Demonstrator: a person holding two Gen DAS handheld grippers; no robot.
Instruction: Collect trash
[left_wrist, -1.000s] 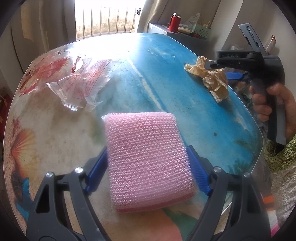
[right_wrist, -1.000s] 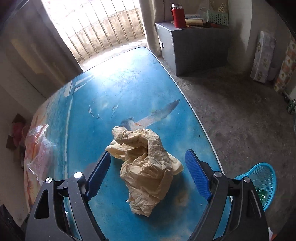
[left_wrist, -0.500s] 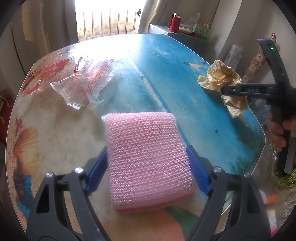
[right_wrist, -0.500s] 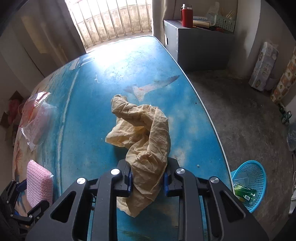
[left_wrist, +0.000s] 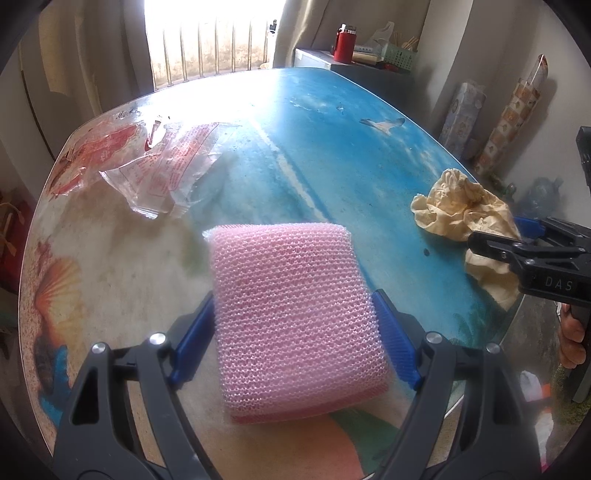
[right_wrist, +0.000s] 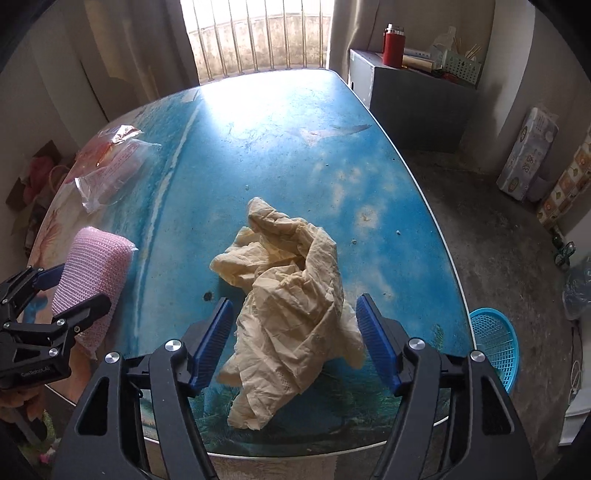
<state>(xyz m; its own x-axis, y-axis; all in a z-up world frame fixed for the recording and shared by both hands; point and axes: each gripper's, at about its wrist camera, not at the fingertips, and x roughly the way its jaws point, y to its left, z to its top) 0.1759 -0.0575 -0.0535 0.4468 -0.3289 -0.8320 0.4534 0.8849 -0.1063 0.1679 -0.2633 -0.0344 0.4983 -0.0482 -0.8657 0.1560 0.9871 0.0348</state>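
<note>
On the table (right_wrist: 280, 155) lie one crumpled tan paper (right_wrist: 291, 310) between the just-reopened right gripper (right_wrist: 293, 341), one pink sponge (left_wrist: 295, 317) clamped by the left gripper (left_wrist: 295, 343), and one clear wrapper (left_wrist: 166, 173) beyond it.

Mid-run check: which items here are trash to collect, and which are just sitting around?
Job items:
- crumpled tissue, between the right gripper's just-reopened jaws
- clear plastic wrapper
- blue basket on the floor, likely the bin

Just lying about:
- pink sponge, clamped in the left gripper
- red flask
- tissue pack

Glossy tabletop (right_wrist: 280, 122), crumpled paper (right_wrist: 284, 295)
</note>
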